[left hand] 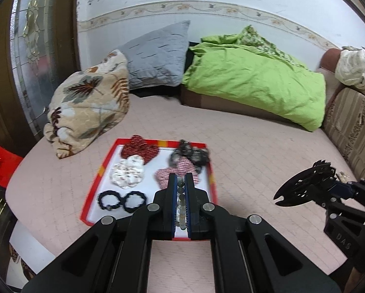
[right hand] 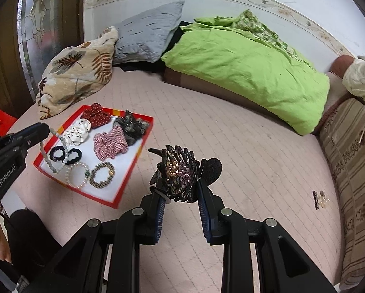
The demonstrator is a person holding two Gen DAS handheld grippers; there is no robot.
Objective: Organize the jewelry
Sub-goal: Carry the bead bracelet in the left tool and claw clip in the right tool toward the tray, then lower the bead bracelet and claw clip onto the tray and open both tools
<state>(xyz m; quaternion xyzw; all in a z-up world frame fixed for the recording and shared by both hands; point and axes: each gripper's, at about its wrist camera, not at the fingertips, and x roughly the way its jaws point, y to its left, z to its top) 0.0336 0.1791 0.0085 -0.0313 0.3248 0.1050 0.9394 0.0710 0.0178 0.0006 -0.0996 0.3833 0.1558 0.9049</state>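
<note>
Bracelet (left hand: 181, 201) of pale grey-green beads is pinched between the left gripper's (left hand: 180, 183) nearly closed fingers (left hand: 172, 195); in the right wrist view it hangs as a loop (right hand: 53, 151) from that gripper's tips (right hand: 39, 131), over the near left part of the red tray (right hand: 124, 188). The left gripper tilts down toward the tray. The right gripper (right hand: 180, 188) also points downward, above the pink bed (right hand: 231, 146) just right of the tray, its narrowly parted fingers (right hand: 159, 205) clamping a dark jewelled hair claw (right hand: 180, 175). In the tray lie a pearl bracelet (right hand: 76, 175), a brown bead bracelet (right hand: 102, 174), two black hair ties (right hand: 65, 155) and several scrunchies (right hand: 110, 141). Beyond are pillows (right hand: 77, 70) and a green quilt (right hand: 243, 68).
</note>
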